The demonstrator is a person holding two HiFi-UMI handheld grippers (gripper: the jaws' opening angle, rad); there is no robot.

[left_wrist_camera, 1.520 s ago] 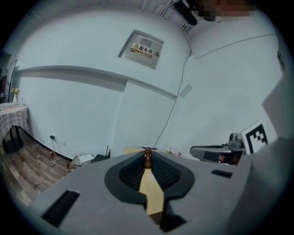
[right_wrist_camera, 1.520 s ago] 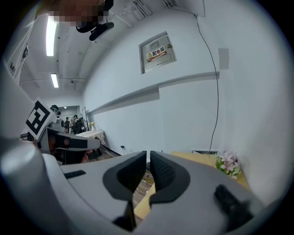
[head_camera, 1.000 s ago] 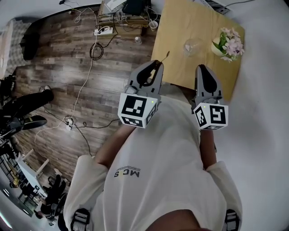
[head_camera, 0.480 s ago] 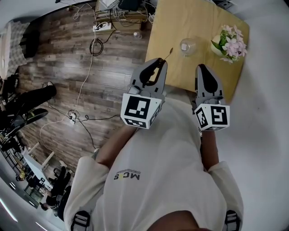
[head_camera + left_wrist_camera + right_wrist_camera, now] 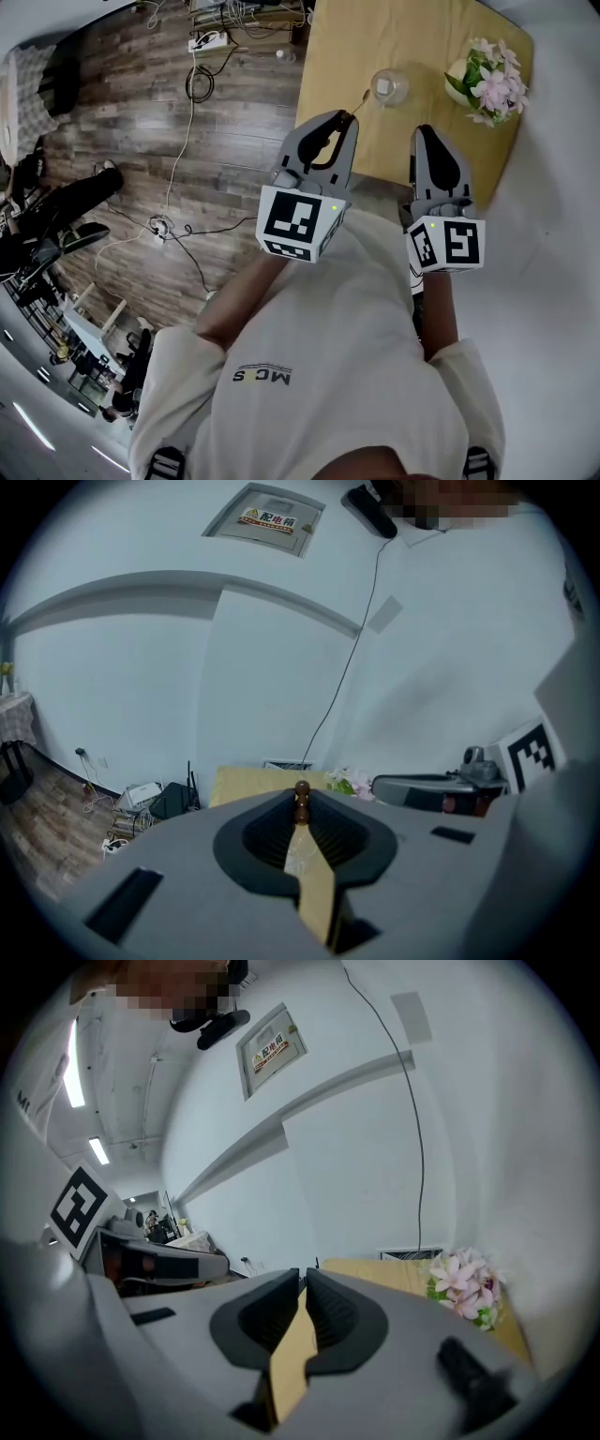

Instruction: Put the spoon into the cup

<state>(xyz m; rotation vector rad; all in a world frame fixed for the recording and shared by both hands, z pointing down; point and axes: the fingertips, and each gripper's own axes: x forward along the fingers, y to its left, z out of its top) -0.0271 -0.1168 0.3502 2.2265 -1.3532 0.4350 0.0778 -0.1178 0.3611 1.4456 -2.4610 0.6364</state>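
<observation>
Spoon (image 5: 301, 801) clamped in left hand-held gripper (image 5: 340, 118), tilted downward; right hand-held gripper (image 5: 424, 134) closed, empty.

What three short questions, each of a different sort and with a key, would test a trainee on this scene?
1. True or false: the right tongs are shut with nothing between them.
2. Multiple choice: in the head view, what stands on the table to the right of the glass cup? A) pink flowers B) a kettle C) a stack of plates
3. Fill in: the left tongs are closed on the ___.

Key: 1 true; 2 A; 3 spoon.
</observation>
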